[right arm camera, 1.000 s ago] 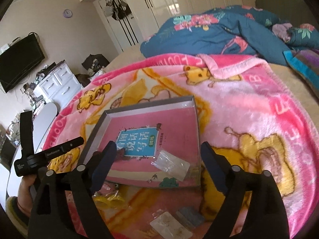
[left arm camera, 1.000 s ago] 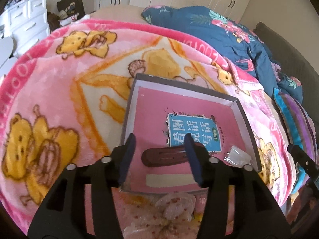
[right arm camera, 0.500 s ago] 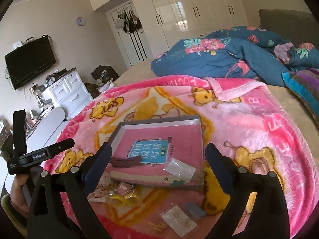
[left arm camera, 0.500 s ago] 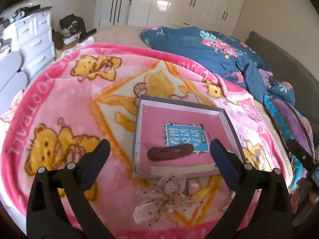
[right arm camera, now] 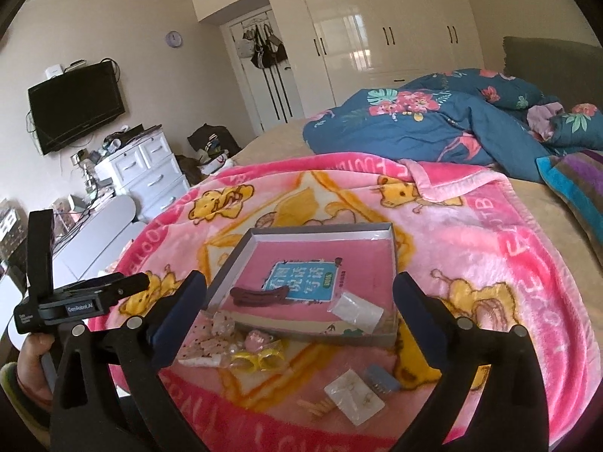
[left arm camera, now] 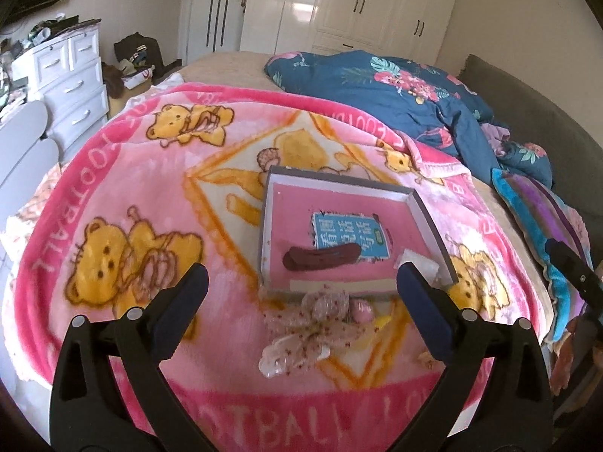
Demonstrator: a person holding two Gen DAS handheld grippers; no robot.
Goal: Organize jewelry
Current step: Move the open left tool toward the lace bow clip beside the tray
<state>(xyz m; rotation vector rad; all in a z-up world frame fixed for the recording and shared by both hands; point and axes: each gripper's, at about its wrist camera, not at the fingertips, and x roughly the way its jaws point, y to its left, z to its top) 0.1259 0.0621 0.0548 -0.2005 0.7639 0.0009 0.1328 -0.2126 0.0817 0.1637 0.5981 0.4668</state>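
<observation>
The pink fleece blanket printed with yellow bears [left arm camera: 124,196] [right arm camera: 490,263] covers the bed in both views, and the shallow grey cardboard tray [left arm camera: 429,222] [right arm camera: 392,263] lies on it, holding a pink book with a blue title panel [left arm camera: 339,207] [right arm camera: 339,256]. Only the right wrist view shows the wall-mounted black television [right arm camera: 75,107], the left tongs' black body [right arm camera: 75,301] at the left edge, the pair of yellow ring-shaped pieces [right arm camera: 258,358], the clear flat packet of small earrings [right arm camera: 354,395] and the small grey-blue comb-shaped clip [right arm camera: 382,376] on the blanket below the tray. Only the left wrist view shows the sheer spotted fabric bow [left arm camera: 305,331] in full. The dark brown elongated hair clip [left arm camera: 320,258] [right arm camera: 260,295] lies on the book inside the tray, well ahead of the left tongs [left arm camera: 299,290] and between the lines of their two fingers, touching neither. A clear crumpled plastic packet [left arm camera: 414,260] [right arm camera: 356,309] lies at the tray's near right corner, just beside the left tongs' right fingertip in that view. The left tongs stand wide and hold nothing; one second ago they were narrow around the hair clip, and since then they have released it and drawn back. The right tongs [right arm camera: 299,290] stand wide and hold nothing, as before, and have also drawn back from the tray.
</observation>
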